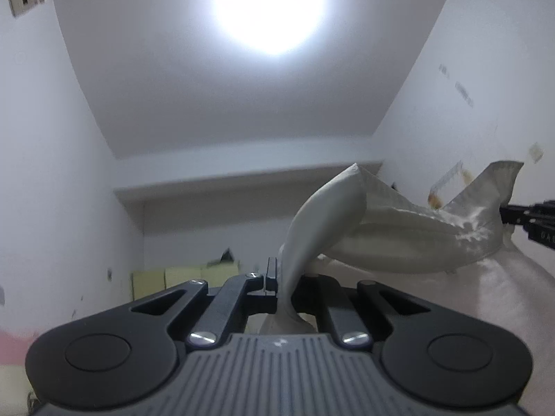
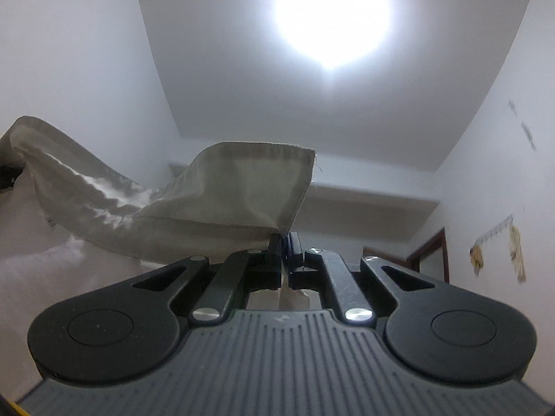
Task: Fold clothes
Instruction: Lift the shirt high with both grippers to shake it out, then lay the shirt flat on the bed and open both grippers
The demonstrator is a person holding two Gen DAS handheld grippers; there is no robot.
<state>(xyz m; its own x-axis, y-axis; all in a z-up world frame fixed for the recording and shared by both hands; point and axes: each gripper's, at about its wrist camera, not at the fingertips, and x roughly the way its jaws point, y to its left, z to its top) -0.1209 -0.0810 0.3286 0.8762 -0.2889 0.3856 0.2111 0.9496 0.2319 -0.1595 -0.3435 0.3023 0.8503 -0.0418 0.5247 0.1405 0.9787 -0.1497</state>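
Ceiling light point(image 1: 270, 7) at 12 o'clock; both claws, left point(image 1: 282, 280) and right point(image 2: 286, 246), clamp limp cloth point(image 2: 242, 187) (grip hems, it sags).

Pale beige garment point(image 2: 222, 187), crumpled, slung aloft between two pinched corners, sagging in the middle.

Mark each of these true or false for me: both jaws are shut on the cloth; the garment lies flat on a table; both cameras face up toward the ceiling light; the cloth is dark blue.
1. Both grippers are shut on the cloth. True: the left gripper and the right gripper each pinch the beige garment.
2. The garment lies flat on a table. False: it hangs in the air, sagging between the two grippers.
3. Both cameras face the ceiling light. True.
4. The cloth is dark blue. False: it is pale beige.
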